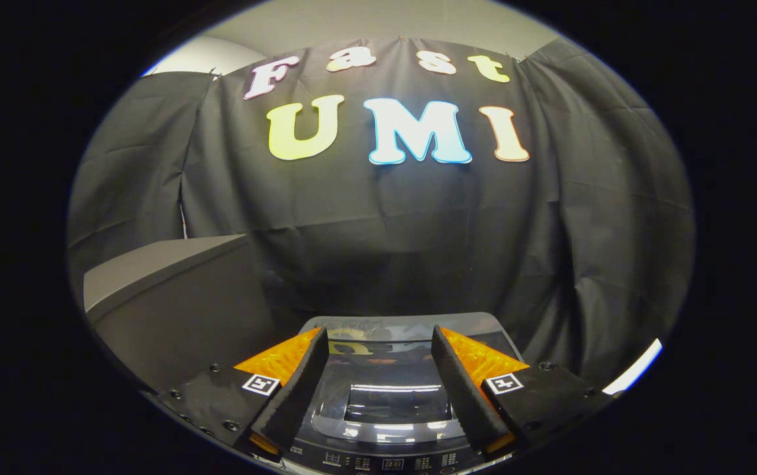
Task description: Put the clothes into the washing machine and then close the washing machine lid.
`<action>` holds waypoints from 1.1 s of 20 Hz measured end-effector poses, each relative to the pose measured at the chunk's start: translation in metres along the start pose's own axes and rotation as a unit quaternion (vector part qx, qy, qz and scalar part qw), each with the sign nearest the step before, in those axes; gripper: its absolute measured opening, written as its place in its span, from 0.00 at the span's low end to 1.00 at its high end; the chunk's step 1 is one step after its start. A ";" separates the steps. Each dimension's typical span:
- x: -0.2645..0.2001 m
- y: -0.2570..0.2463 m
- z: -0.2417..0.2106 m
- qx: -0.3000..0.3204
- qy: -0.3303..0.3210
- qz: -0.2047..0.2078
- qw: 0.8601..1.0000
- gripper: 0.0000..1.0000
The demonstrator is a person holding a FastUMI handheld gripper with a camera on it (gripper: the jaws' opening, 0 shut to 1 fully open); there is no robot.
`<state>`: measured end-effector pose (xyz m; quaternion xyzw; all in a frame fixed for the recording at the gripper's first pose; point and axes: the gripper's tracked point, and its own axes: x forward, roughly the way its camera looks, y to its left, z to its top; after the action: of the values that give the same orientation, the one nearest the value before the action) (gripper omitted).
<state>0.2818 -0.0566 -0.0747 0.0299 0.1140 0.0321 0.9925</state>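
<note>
The washing machine [388, 455] stands below me, seen from above its control panel. Its dark glossy lid [395, 402] lies flat and shut over the tub, mirroring the lights overhead. My gripper [378, 340] hovers above the lid, open, with nothing between its fingers [299, 389]. The lid shows in the gap between the two fingers and reaches a little beyond their tips.
A grey table top [154, 267] with a dark side stands to the left of the machine, higher than the lid. The black cloth wall [378, 251] hangs close behind the machine and wraps round on both sides.
</note>
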 end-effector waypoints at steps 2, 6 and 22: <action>-0.014 0.005 0.013 -0.001 -0.013 -0.002 1.000 0.97; -0.054 0.013 0.043 -0.007 -0.045 -0.009 0.999 0.97; -0.218 0.033 0.073 -0.003 -0.093 -0.044 0.995 0.97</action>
<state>0.0843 -0.0429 0.0476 0.0249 0.0221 -0.0139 0.9993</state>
